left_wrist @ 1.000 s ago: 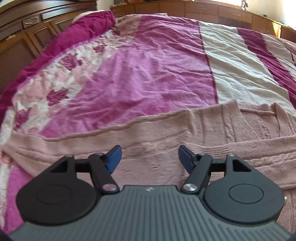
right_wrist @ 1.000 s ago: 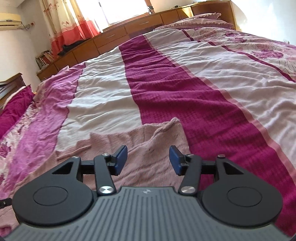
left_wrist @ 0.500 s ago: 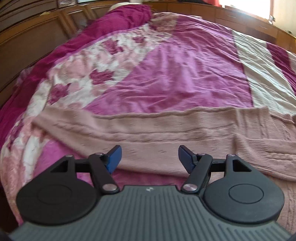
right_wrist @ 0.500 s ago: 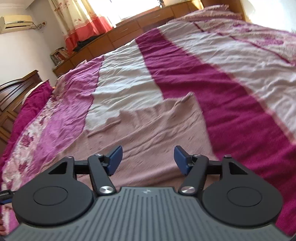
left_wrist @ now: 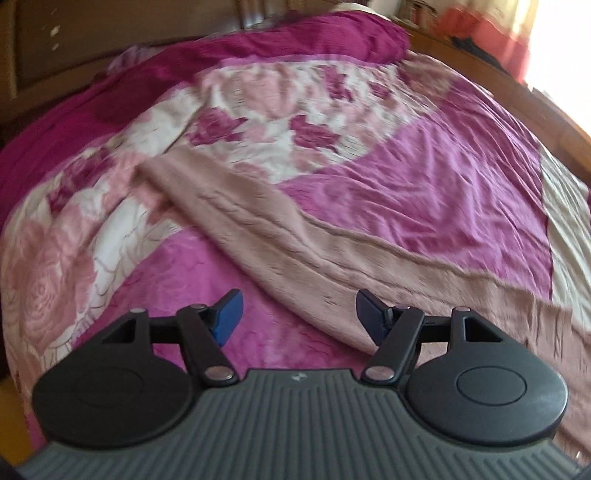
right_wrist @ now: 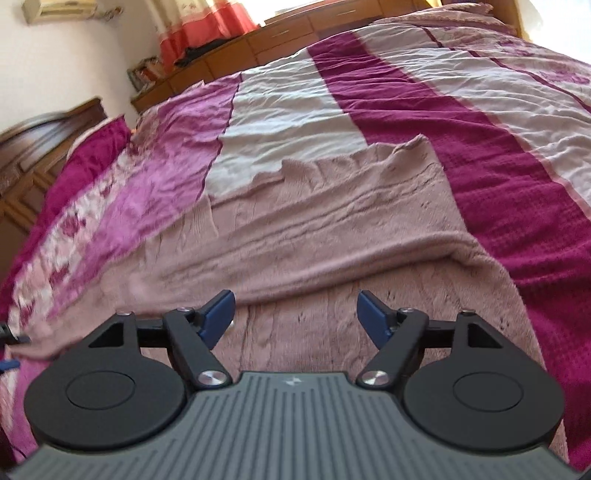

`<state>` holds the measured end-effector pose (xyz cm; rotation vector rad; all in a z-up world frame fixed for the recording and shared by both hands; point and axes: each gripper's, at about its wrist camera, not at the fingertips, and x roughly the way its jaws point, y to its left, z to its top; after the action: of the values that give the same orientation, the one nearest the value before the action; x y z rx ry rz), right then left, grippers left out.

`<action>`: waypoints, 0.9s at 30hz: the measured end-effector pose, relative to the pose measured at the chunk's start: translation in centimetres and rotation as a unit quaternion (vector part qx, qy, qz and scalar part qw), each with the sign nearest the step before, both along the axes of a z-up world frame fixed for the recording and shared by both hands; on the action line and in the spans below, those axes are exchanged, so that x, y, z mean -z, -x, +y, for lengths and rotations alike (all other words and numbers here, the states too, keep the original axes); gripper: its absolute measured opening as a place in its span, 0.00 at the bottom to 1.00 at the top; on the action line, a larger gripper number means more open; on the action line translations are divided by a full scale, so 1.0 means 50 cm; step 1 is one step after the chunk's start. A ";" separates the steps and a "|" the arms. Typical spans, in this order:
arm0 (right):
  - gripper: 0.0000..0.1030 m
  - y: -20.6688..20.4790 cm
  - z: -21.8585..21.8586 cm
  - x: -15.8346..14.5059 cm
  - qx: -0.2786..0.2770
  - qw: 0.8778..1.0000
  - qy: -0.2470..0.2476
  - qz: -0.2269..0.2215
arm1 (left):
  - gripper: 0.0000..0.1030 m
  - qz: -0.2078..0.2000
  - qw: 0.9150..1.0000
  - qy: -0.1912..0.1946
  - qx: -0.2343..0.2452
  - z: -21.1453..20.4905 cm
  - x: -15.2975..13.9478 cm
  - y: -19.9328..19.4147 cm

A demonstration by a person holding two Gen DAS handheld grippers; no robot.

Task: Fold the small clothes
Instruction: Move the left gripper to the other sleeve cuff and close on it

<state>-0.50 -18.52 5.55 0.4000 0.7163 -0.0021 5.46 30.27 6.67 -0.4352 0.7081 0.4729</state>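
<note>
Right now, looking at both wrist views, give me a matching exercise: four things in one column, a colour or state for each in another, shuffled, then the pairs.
1. dusty-pink knitted sweater
2. left gripper
3. wooden headboard
4. window curtain

A. dark brown
B. red and cream
C. spread flat on the patchwork bedspread
D. open, nothing between its fingers

Pairs: 1-C, 2-D, 3-A, 4-B

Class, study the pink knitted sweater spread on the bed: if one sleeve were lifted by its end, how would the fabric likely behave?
The pink knitted sweater would probably droop limply, since it already lies in soft ripples and folds. Its sleeve looks long and thin, so it would likely dangle and stretch. The fuzzy knit seems unlikely to slip.
</note>
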 end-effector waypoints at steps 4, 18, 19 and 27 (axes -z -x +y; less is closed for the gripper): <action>0.79 0.007 0.016 0.014 -0.009 1.000 0.009 0.007 | 0.67 -0.009 0.999 0.026 -0.035 0.046 0.019 0.000; 0.80 0.002 0.041 0.053 -0.016 0.999 0.035 0.031 | 0.67 -0.050 0.992 0.108 -0.047 0.103 0.080 -0.034; 0.80 0.001 0.043 0.054 -0.017 0.999 0.038 0.031 | 0.67 -0.053 0.991 0.110 -0.046 0.104 0.083 -0.038; 0.86 -0.004 0.034 0.066 -0.009 0.999 0.011 0.029 | 0.68 -0.062 0.992 0.108 -0.017 0.100 0.099 -0.089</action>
<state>-0.31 -16.84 2.23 0.3738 0.7753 -0.0050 9.91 35.28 1.70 -0.6747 0.6335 0.3985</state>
